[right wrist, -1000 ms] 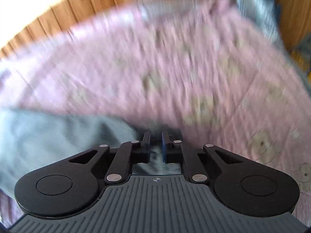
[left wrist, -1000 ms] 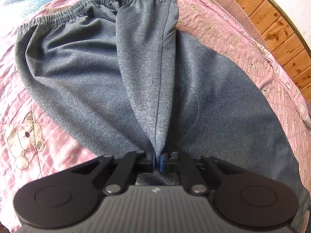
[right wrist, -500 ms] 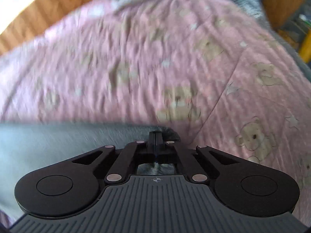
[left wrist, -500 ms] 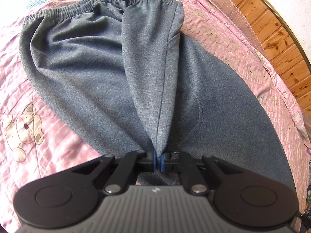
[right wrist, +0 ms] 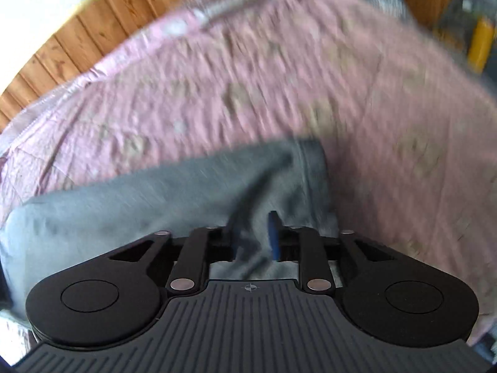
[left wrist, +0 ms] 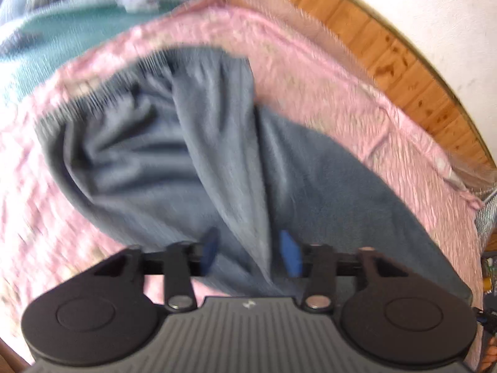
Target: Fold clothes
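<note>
Pink teddy-print bedspread carries grey sweatpants, one half already folded across the other. Left gripper and right gripper have just been opening; cloth lies loose between both jaws. Further folds likely remain.

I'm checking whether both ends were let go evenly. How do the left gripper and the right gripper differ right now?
The left gripper has its fingers spread wide; the right gripper shows a narrower gap. The left faces the grey pants' elastic waistband, the right a plain hem end. Shared: both have just been opening, with cloth still between the fingers, over the pink quilt.
</note>
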### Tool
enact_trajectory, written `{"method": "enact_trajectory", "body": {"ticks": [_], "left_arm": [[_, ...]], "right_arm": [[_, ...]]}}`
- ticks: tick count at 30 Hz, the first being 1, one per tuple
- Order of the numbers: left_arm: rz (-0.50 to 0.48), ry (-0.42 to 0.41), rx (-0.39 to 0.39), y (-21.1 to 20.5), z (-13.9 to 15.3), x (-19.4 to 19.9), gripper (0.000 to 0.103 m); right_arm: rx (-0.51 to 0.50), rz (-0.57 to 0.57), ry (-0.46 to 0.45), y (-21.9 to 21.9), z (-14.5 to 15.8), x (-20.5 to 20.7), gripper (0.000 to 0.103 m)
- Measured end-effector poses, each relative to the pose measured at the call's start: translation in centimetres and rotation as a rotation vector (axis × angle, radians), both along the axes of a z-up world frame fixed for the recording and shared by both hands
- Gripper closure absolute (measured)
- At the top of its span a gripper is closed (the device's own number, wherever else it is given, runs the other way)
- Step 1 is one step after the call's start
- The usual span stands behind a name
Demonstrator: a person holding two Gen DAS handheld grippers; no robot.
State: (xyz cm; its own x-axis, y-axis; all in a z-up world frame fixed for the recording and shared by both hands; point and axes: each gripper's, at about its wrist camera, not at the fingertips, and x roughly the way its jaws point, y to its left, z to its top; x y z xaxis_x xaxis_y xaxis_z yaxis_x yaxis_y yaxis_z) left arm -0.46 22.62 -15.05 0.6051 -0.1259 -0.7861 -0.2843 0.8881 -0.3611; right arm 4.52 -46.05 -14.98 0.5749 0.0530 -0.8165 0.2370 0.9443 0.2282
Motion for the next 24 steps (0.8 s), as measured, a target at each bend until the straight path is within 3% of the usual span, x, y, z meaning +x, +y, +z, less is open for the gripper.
{"method": "enact_trajectory", "body": {"ticks": [4, 8, 9, 10, 11, 14, 16, 17, 18, 22, 24], "left_arm": [[0.173, -0.062, -0.085, 7.7, -0.6, 1.5, 0.035], [0.231, 0.052, -0.150, 14.3, -6.2, 3.7, 0.039], [0.242, 0.093, -0.159, 15.8, -7.6, 3.8, 0.064], [0.251, 0.096, -0.192, 17.3, -8.4, 3.4, 0.080], [0.258, 0.084, -0.238, 18.8, -9.0, 2.9, 0.086], [0.288, 0.084, -0.376, 20.8, -9.6, 1.5, 0.085], [0.235, 0.086, -0.386, 20.7, -8.7, 1.6, 0.061], [0.201, 0.074, -0.383, 20.4, -7.9, 1.8, 0.037], [0.163, 0.052, -0.382, 20.1, -7.0, 2.0, 0.030], [0.044, -0.035, -0.401, 19.3, -3.8, 3.4, 0.022], [0.036, -0.062, -0.436, 19.5, -3.1, 4.3, 0.014]], "right_arm": [[0.040, 0.115, -0.020, 8.3, 2.5, 2.8, 0.073], [0.091, 0.376, -0.003, 22.3, 3.1, 5.9, 0.071], [0.105, 0.457, 0.003, 26.0, 3.1, 6.4, 0.067], [0.112, 0.533, 0.003, 29.8, 3.1, 7.0, 0.064], [0.113, 0.593, -0.008, 33.2, 3.3, 7.4, 0.060], [0.117, 0.760, -0.051, 42.5, 3.5, 8.8, 0.049], [0.110, 0.855, -0.083, 47.9, 3.1, 10.1, 0.043], [0.105, 0.894, -0.090, 50.5, 2.5, 10.8, 0.043], [0.100, 0.929, -0.094, 53.0, 1.9, 11.5, 0.042], [0.093, 0.974, -0.072, 61.1, -2.0, 14.8, 0.033], [0.050, 0.937, -0.055, 63.7, -4.3, 16.1, 0.038]]}}
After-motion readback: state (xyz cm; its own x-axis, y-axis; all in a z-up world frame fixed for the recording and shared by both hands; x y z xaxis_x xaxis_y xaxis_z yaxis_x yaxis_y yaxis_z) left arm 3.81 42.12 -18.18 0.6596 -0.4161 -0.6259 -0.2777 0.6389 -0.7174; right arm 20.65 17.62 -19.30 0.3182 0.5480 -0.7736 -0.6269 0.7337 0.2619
